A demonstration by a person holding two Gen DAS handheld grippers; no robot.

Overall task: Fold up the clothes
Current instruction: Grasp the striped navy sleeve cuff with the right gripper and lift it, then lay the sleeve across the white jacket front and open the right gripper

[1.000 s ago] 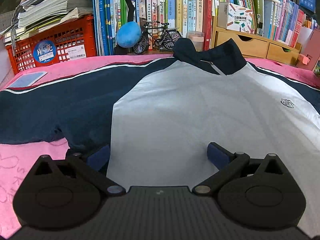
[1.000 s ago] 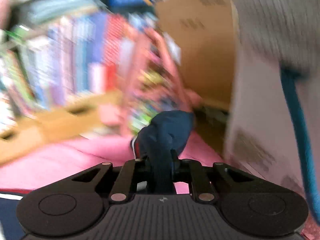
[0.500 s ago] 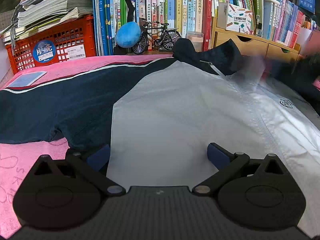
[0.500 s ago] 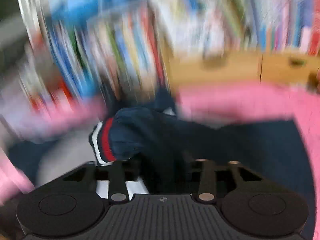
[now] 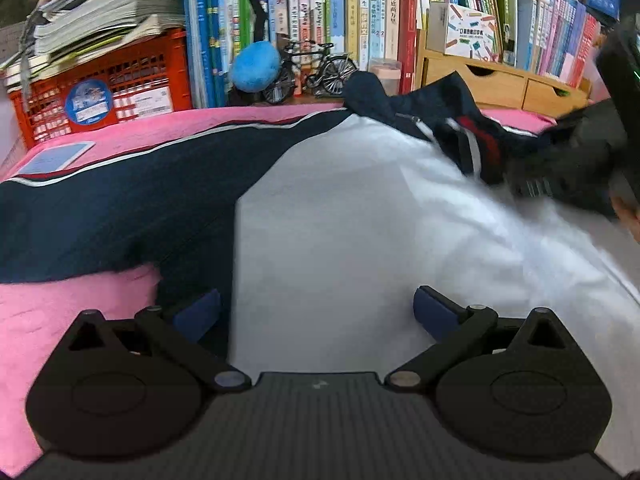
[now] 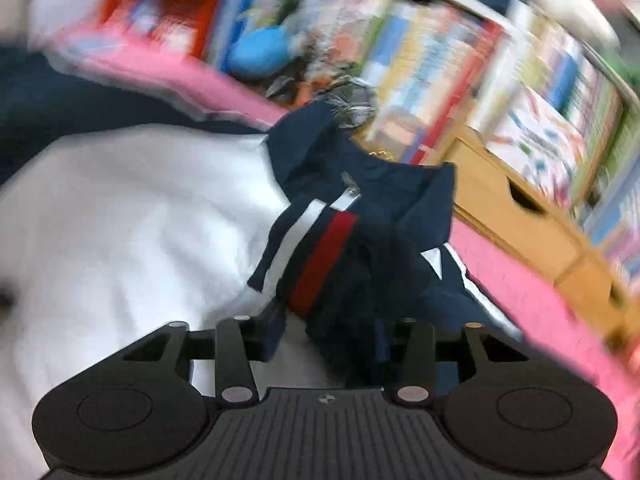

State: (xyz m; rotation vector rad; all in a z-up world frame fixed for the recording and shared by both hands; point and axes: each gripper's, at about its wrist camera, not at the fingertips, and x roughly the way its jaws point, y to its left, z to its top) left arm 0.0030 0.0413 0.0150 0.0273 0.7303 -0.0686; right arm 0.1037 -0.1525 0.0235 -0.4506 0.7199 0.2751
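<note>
Two tongs over jacket [image 5: 340, 208] on pink cover [image 5: 72, 312]: left [image 5: 316, 314] wide, empty; right [image 6: 328, 336] closing around sleeve [image 6: 320, 256].

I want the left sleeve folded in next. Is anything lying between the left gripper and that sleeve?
Nothing visible. The left gripper hovers open over the jacket, and the dark left sleeve lies spread flat on the pink cover with nothing on it.

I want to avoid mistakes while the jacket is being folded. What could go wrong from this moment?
1. The right gripper is closing with the navy sleeve loosely bunched between its pads; the sleeve may slip out or land crumpled near the collar.
2. The left gripper is open above the white body, so the jacket may shift.
</note>
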